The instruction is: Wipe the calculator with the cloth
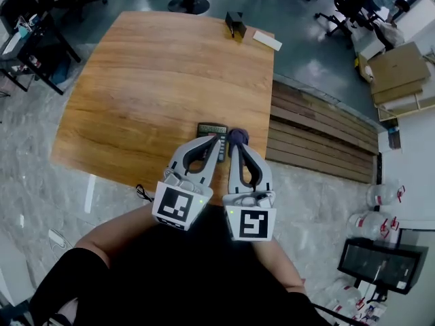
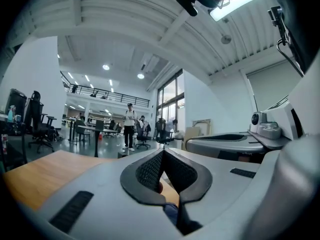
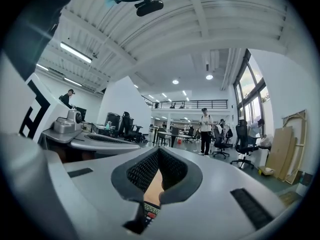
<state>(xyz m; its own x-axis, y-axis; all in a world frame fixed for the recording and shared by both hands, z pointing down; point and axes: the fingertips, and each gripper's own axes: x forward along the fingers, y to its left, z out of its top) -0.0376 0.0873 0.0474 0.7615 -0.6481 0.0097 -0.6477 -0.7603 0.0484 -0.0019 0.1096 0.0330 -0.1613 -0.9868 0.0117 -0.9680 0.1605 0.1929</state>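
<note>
A dark calculator [image 1: 211, 131] lies near the front edge of the wooden table [image 1: 156, 80], and a crumpled purple cloth [image 1: 238, 136] sits just to its right. My two grippers hang side by side above them and point level. The left gripper [image 1: 219, 140] is over the calculator's right part, its jaws shut with nothing between them. My right gripper [image 1: 235, 148] hangs by the cloth, also shut and holding nothing. In the right gripper view the closed jaws [image 3: 158, 151] leave a gap that shows a bit of the calculator [image 3: 150, 211]. The left gripper view shows its closed jaws [image 2: 163, 151] over the tabletop.
A small black box [image 1: 235, 24] and a flat white piece [image 1: 267, 41] lie at the table's far edge. A low slatted wooden platform [image 1: 319, 134] runs along the right side. Cardboard boxes [image 1: 397, 70] and office chairs stand further off. A person [image 2: 130, 126] stands far away.
</note>
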